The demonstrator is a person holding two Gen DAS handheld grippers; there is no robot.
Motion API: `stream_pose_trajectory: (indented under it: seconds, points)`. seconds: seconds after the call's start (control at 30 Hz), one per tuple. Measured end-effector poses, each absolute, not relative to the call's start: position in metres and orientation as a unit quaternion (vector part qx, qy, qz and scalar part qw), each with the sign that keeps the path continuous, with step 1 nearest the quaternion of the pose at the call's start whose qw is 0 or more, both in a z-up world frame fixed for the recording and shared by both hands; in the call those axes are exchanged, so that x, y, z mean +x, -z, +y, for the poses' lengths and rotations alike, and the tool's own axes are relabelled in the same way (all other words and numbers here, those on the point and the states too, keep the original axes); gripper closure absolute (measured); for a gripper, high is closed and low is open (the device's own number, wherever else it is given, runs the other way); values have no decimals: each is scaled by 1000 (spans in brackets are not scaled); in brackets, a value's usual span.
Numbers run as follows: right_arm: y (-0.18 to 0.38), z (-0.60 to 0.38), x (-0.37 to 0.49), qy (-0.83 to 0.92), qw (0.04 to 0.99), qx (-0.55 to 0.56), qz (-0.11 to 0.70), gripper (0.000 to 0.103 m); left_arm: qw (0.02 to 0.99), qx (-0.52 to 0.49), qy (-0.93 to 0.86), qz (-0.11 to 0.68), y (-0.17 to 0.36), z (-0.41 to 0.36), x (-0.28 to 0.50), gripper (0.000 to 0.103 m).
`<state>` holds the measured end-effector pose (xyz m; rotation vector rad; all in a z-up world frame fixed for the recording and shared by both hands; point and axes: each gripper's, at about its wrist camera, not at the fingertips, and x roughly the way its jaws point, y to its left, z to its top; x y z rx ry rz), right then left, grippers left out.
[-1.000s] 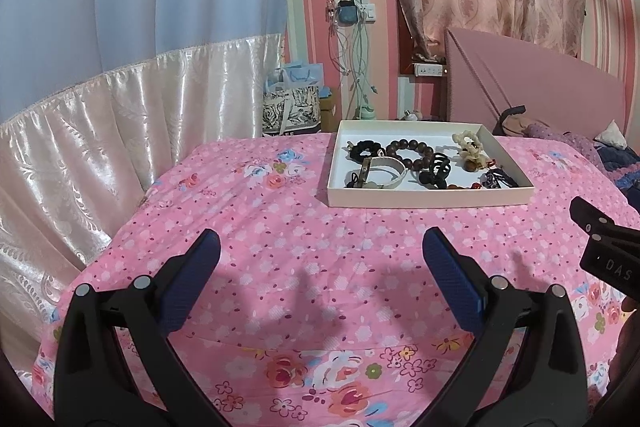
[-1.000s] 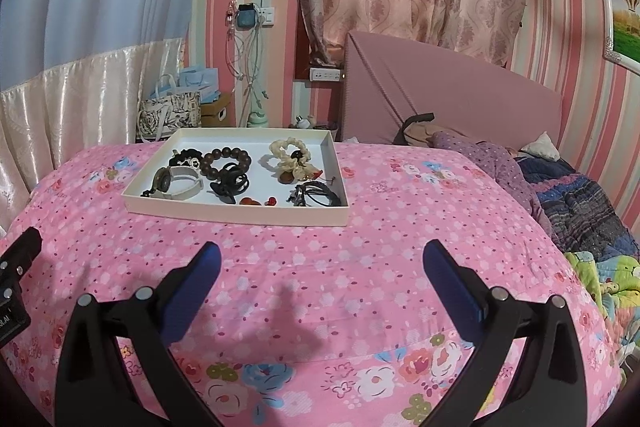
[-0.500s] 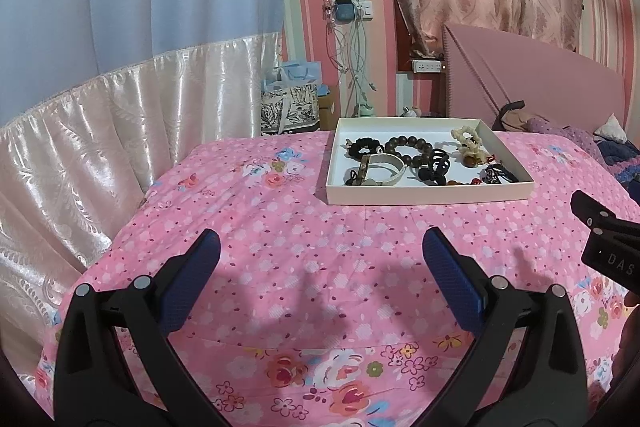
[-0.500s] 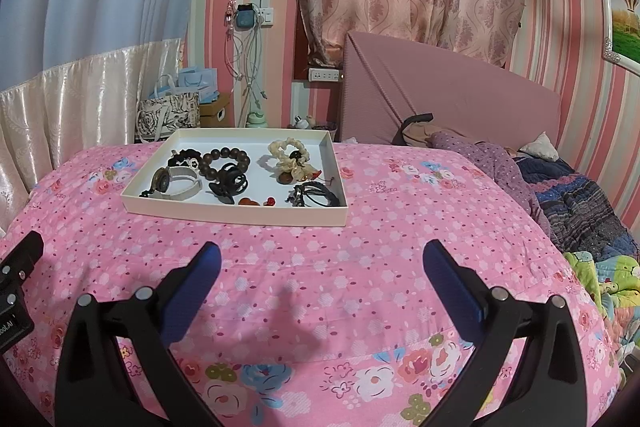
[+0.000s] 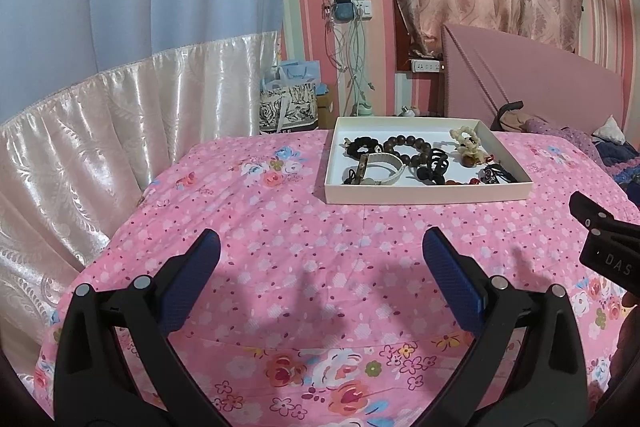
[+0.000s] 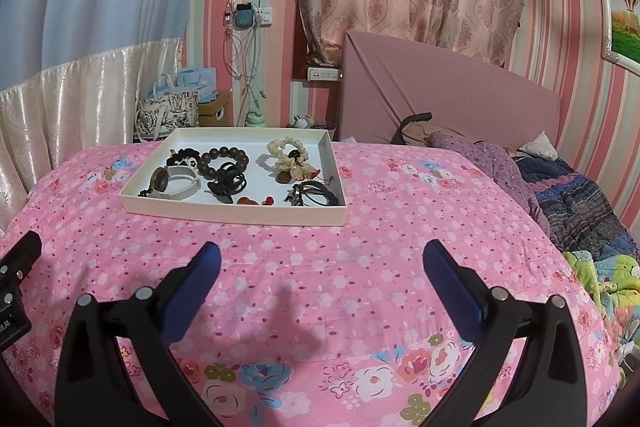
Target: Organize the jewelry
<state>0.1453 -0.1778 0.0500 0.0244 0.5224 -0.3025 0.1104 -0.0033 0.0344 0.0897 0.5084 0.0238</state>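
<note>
A shallow white tray [image 5: 424, 193] [image 6: 224, 213] lies on the pink floral bedspread, far ahead of both grippers. It holds a dark wooden bead bracelet [image 5: 408, 147] [image 6: 225, 157], a white-strap watch [image 5: 380, 169] [image 6: 176, 183], a black scrunchie [image 5: 360, 147], a cream bead bracelet [image 5: 464, 139] [image 6: 286, 151], black hair ties [image 6: 228, 181], small red pieces [image 6: 248, 201] and black cords [image 6: 316, 195]. My left gripper [image 5: 320, 267] is open and empty above the bedspread. My right gripper [image 6: 320, 267] is open and empty too.
A pink headboard [image 6: 440, 91] and rumpled blankets [image 6: 580, 211] lie to the right. A satin curtain [image 5: 120, 131] hangs left of the bed. Bags [image 5: 288, 107] and hanging cables [image 5: 352, 67] stand behind the tray. The right gripper's body shows in the left wrist view [image 5: 608, 247].
Both grippers have drawn back slightly from the tray, which looks a little smaller and farther. Both stay open and empty.
</note>
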Motion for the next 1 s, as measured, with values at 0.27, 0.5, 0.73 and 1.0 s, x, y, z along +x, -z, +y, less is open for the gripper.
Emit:
stream_pose_trajectory:
  seconds: [0.27,0.5,0.73,1.0]
  points:
    - [-50,-178,145,149,955,12,257,2,967,42,-12,252,-34,-2,111,3]
    - [-50,-178,146,149,955,12,257,2,966,44,-11,253,-33,-2,112,3]
    - [-50,-179,146,149,955,13,257,2,966,44,-13,253,-34,-3,112,3]
    - [-50,-179,146,149,955,12,258,2,965,45,-13,259,-31,-1,114,3]
